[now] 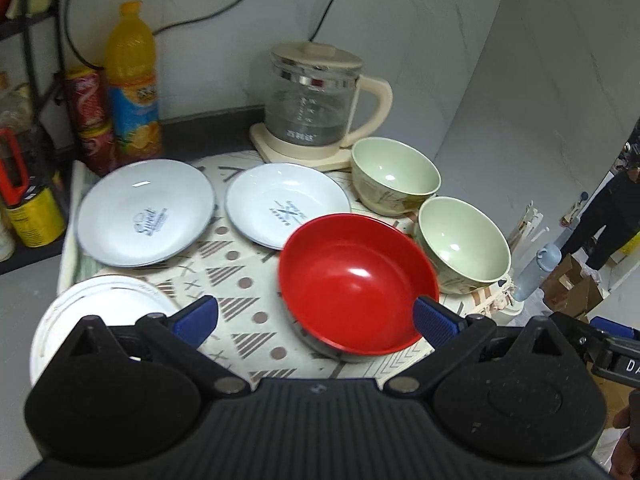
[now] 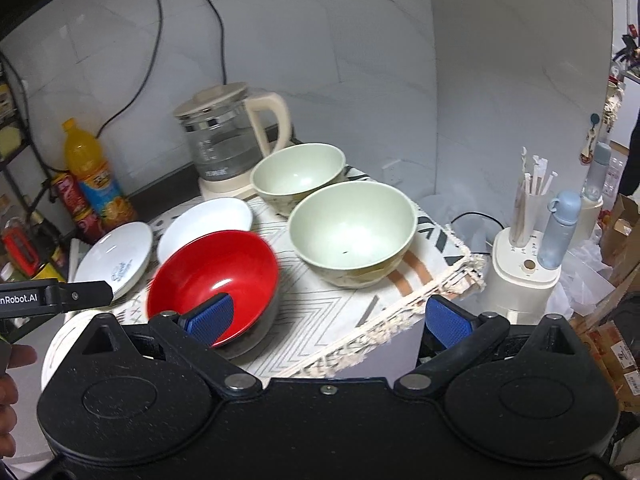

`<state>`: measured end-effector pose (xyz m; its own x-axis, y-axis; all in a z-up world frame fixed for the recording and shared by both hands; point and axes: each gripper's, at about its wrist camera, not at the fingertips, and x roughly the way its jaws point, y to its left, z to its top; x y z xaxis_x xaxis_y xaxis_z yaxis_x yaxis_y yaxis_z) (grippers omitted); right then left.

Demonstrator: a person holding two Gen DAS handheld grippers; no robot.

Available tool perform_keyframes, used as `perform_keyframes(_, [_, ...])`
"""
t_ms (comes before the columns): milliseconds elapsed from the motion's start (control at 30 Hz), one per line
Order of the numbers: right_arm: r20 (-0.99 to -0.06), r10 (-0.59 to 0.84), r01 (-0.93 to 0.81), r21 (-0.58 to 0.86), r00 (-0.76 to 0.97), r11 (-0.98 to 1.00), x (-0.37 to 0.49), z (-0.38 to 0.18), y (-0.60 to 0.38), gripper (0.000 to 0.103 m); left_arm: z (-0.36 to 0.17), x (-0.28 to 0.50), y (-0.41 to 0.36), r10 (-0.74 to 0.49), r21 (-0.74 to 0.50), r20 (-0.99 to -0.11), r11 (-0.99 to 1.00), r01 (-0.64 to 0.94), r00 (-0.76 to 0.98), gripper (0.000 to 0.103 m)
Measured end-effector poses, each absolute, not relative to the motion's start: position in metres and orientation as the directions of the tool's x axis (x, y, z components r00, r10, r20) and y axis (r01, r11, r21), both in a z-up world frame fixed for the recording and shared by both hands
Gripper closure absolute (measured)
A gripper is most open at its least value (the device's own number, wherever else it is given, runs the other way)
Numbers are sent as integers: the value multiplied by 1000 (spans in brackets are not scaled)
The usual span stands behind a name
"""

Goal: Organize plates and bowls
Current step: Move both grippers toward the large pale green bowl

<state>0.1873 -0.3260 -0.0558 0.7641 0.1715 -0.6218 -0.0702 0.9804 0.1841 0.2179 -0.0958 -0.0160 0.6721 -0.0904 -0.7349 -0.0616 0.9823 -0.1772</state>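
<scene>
Jaws of both grippers stand apart around a red bowl point(image 1: 356, 280), mouth tilted; green bowls point(image 1: 464, 244) at two o'clock, kettle point(image 1: 316, 100) at twelve.

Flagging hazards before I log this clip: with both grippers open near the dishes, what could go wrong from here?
The red bowl looks tilted on something beneath it, so a nudge might slide it off. The nearer green bowl sits close to the mat's fringed edge and could be pushed over it. The glass kettle stands right behind the farther green bowl, so a far reach may knock it.
</scene>
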Motion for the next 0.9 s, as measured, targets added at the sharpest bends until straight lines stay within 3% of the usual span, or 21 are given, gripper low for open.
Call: perform_keyframes(900, [-714, 60, 140, 219, 698, 966, 285, -86, -367, 0, -47, 372, -173, -242, -157, -780, 968, 194, 578, 0])
